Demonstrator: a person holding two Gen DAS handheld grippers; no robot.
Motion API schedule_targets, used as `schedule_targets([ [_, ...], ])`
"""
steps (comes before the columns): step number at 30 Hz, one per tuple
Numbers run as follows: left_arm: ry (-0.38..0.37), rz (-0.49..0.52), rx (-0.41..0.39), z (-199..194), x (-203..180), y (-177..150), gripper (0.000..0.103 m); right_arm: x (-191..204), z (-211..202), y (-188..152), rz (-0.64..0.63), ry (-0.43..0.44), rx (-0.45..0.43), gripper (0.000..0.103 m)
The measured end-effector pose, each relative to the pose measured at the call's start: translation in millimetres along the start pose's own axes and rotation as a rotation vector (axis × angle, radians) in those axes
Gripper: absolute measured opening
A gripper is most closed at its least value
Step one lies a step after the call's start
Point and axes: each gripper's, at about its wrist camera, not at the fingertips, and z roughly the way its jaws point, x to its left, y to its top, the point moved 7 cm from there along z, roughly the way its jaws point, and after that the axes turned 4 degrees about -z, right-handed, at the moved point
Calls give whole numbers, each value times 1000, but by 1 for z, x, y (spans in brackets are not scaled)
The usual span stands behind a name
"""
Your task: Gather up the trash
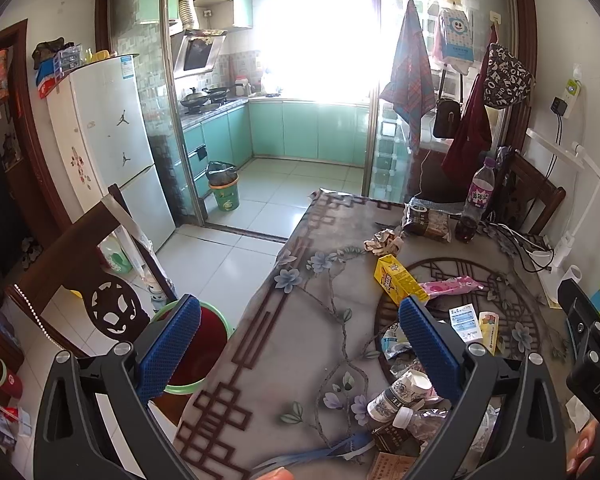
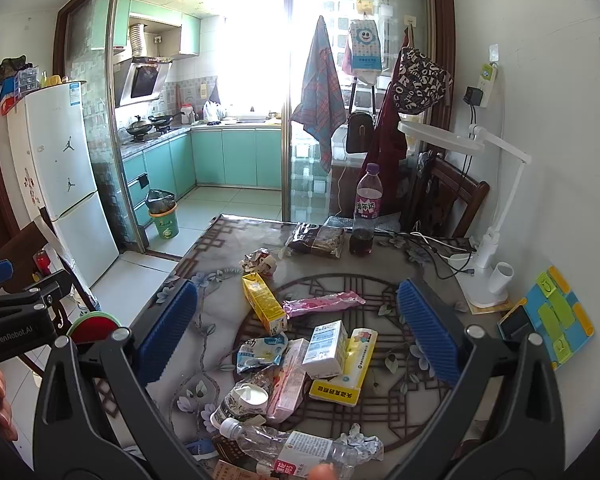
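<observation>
a home dining corner opening onto a kitchen

at 12 o'clock teal cabinets [image 2: 236,156] and a range hood [image 2: 142,80]; at 9 o'clock a white fridge [image 2: 64,168]; a floral-clothed table [image 2: 204,248] below.

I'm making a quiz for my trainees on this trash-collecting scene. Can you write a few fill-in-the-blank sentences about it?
1. The jaws of both the left gripper and the right gripper stand ____.
2. The carton beside the pink wrapper is ____ in colour.
3. The purple-labelled bottle stands ____ on the table.
4. The bin beside the table has a ____ rim.

Missing words: open; yellow; upright; green
</observation>
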Motion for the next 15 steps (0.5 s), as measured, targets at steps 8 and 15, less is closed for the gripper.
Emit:
schedule_targets([
  [8,-1,-1,0,0,1,0,95,0,0,0,0,-1,-1,99],
  [15,4,-7,13,6,7,0,95,-1,3,1,-5,-3,11,99],
])
